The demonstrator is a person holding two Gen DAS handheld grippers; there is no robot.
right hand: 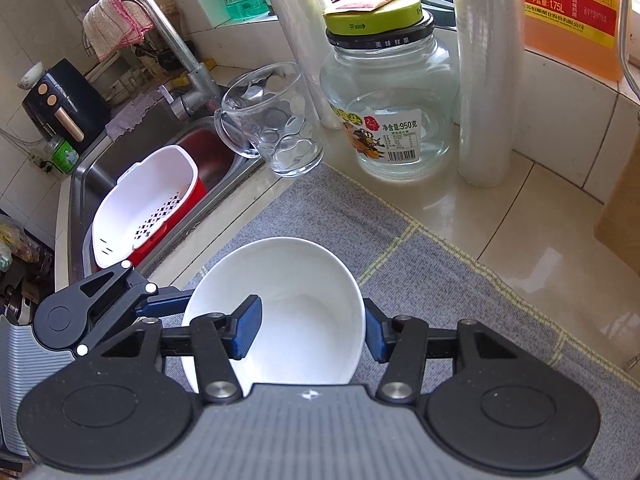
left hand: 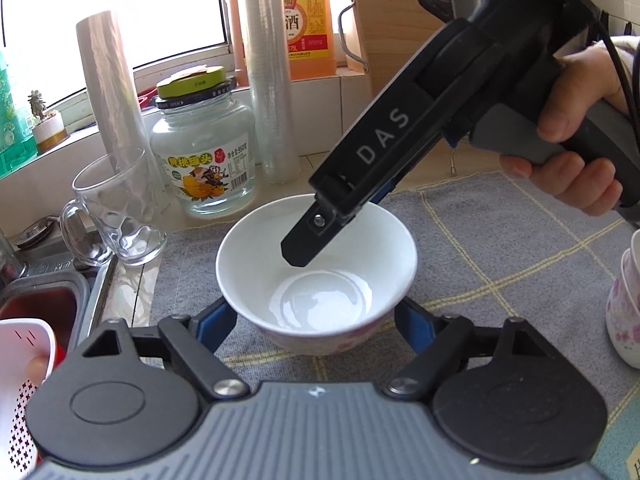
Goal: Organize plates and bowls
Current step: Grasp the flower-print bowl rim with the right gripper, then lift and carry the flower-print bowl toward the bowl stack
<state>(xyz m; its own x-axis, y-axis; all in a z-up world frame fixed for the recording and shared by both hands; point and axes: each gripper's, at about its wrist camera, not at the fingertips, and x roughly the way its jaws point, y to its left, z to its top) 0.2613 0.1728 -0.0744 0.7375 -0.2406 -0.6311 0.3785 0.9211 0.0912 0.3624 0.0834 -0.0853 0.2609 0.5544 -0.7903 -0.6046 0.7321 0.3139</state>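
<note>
At far left the colander [right hand: 140, 208] sits in the sink [right hand: 80, 184], partly cut off. On the grey mat [left hand: 500, 248] the white bowl [left hand: 316, 264] stands between the spread-wide fingers of the left gripper [left hand: 312, 320]; contact is hidden. The right gripper [right hand: 312, 328] straddles the bowl's rim, one finger inside, one outside; whether it pinches is unclear. Stacked bowls [left hand: 626, 304] are cropped at right.

White bowl [left hand: 316, 276] upright on grey checked mat [left hand: 500, 248], pink-flowered outside
</note>
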